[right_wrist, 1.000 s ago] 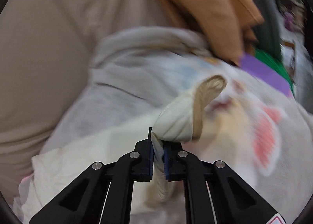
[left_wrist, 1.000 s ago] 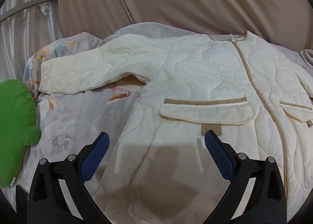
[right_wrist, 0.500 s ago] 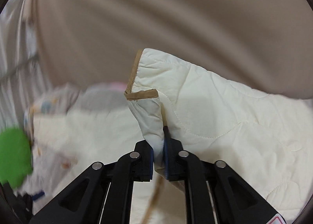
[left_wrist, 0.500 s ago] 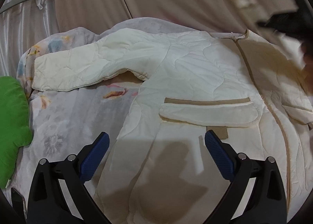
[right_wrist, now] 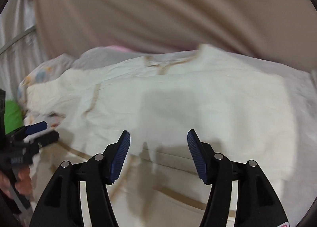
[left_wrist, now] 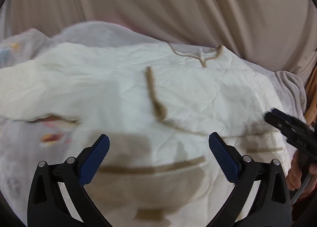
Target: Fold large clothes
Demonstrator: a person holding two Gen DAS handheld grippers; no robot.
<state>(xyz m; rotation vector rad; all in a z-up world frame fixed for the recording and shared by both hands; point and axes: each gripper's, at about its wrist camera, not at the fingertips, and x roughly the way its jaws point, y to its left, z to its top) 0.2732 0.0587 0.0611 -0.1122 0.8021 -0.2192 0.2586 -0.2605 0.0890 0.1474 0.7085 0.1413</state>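
A cream quilted jacket [left_wrist: 122, 88] with tan trim lies spread on a bed. Its right sleeve is folded across the chest, the tan cuff [left_wrist: 156, 106] near the middle. A pocket flap [left_wrist: 154, 169] lies just beyond my left gripper [left_wrist: 158, 155], which is open and empty above the jacket's lower front. My right gripper [right_wrist: 158, 151] is open and empty above the folded part of the jacket [right_wrist: 198, 104]. It also shows in the left wrist view [left_wrist: 285, 122] at the right edge. The left gripper shows in the right wrist view [right_wrist: 33, 134] at the left edge.
A pale floral bedsheet [left_wrist: 29, 147] lies under the jacket. A beige curtain [left_wrist: 178, 5] hangs behind the bed. A green cushion [right_wrist: 11, 114] sits at the bed's left end. An orange cloth [left_wrist: 312, 92] shows at the right edge.
My right gripper carried the jacket's right sleeve across the chest, let go and opened. The sleeve now lies folded over the front. My left gripper moved forward over the jacket, still open.
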